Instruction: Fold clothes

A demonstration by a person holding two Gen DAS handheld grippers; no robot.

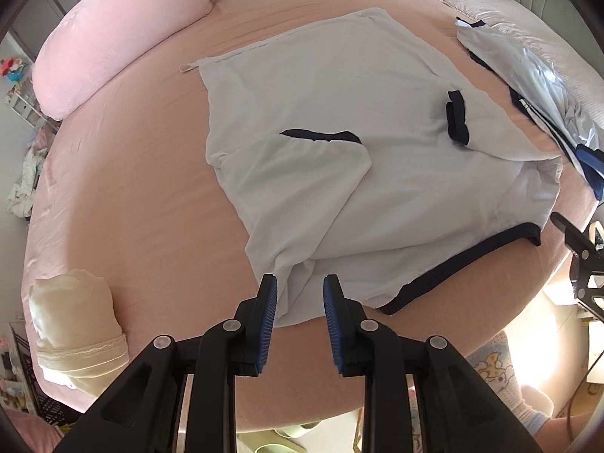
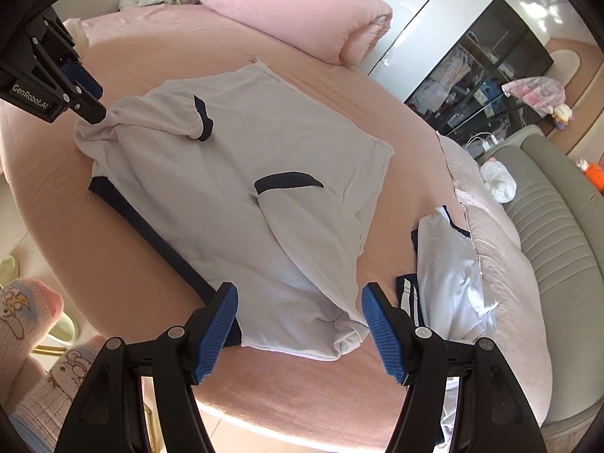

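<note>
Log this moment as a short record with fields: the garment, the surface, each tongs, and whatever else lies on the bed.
garment: white shirt with navy trim, lying flat, both sleeves folded onto it
surface: pink sheet
left tongs: shut on a bunched corner of the shirt, at one end of its long navy band
right tongs: open, fingers either side of the corner at the band's other end
also on bed: pink duvet; white-and-navy garment beside the shirt; cream folded cloth near the edge
</note>
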